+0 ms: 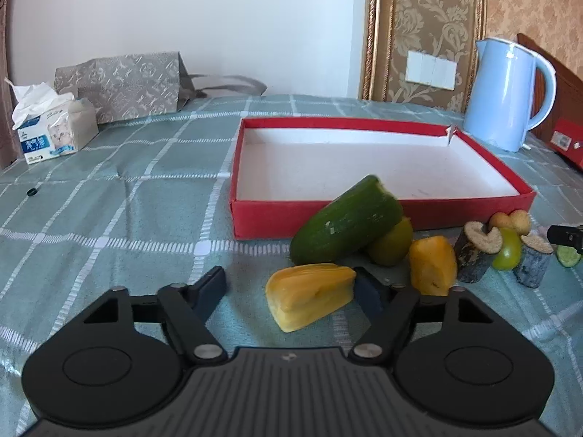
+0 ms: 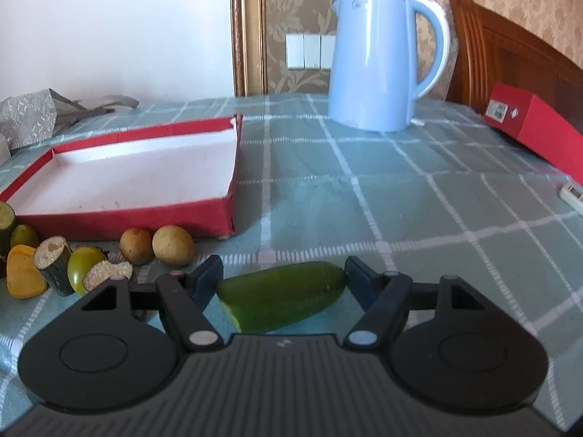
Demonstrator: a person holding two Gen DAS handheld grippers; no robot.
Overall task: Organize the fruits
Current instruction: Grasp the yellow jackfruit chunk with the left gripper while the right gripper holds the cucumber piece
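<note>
A: Count of the fruit on the worktop (image 2: 419, 196)?

B: Two yellow wedges, two green round fruits (image 1: 390, 244), two brown round fruits (image 2: 173, 244), two dark-skinned cane stubs (image 1: 475, 251) and two cucumber pieces. All lie in a loose row along the near wall of the red tray (image 1: 255, 218), outside it. One tray only, white bottom bare.

A: Left gripper (image 1: 289, 289)?

B: Spread. The near yellow wedge (image 1: 309, 296) lies between the fingers; its right end meets the right finger, and the left finger stands apart from it. The second wedge (image 1: 433, 266) is just to its right.

A: Right gripper (image 2: 284, 276)?

B: Pinching the small cucumber piece (image 2: 282, 300) end to end, a pad at each tip, low over the cloth off the tray's near right corner. The large cucumber piece (image 1: 346, 222) leans on a green fruit against the tray wall.

A: Other items?

B: One blue kettle (image 2: 368, 58) toward the far edge, one tissue pack (image 1: 54, 134) and one grey bag (image 1: 124, 83) at the far left, one red box (image 2: 535, 123) on the right edge.
</note>
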